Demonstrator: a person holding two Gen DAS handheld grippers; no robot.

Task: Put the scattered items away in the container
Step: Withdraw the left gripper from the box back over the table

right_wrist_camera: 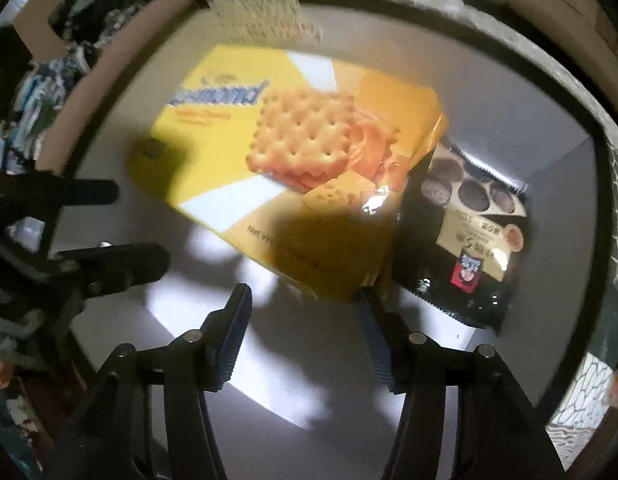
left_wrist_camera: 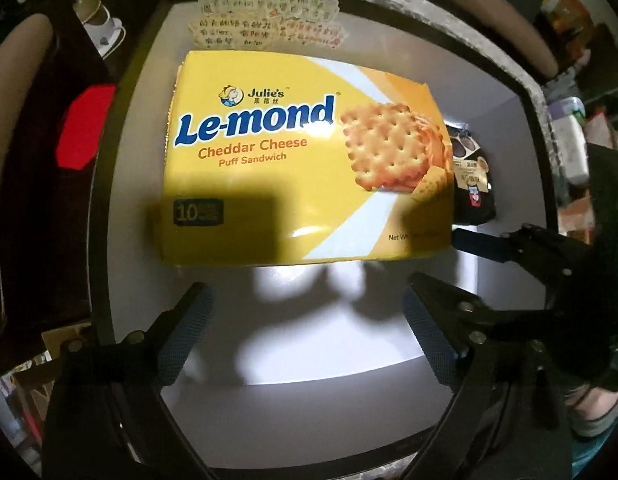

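Note:
A yellow Le-mond cracker pack (left_wrist_camera: 301, 160) lies flat inside a grey container (left_wrist_camera: 121, 208) with a dark rim. A dark snack packet (left_wrist_camera: 471, 176) lies at its right side, partly under it. Pale sachets (left_wrist_camera: 269, 16) lie at the container's far wall. My left gripper (left_wrist_camera: 305, 312) is open and empty above the container floor, just short of the pack. The right gripper (left_wrist_camera: 493, 246) shows at the right of this view. In the right wrist view my right gripper (right_wrist_camera: 303, 304) is open and empty, close to the pack's (right_wrist_camera: 293, 152) near corner and the dark packet (right_wrist_camera: 469, 236). The left gripper (right_wrist_camera: 109, 268) shows at the left there.
The container's rim (right_wrist_camera: 601, 168) surrounds both grippers. A patterned surface (right_wrist_camera: 577, 396) lies outside it at the right. Cluttered items, a red object (left_wrist_camera: 85, 124) and a white item (left_wrist_camera: 105, 28) lie outside at the left.

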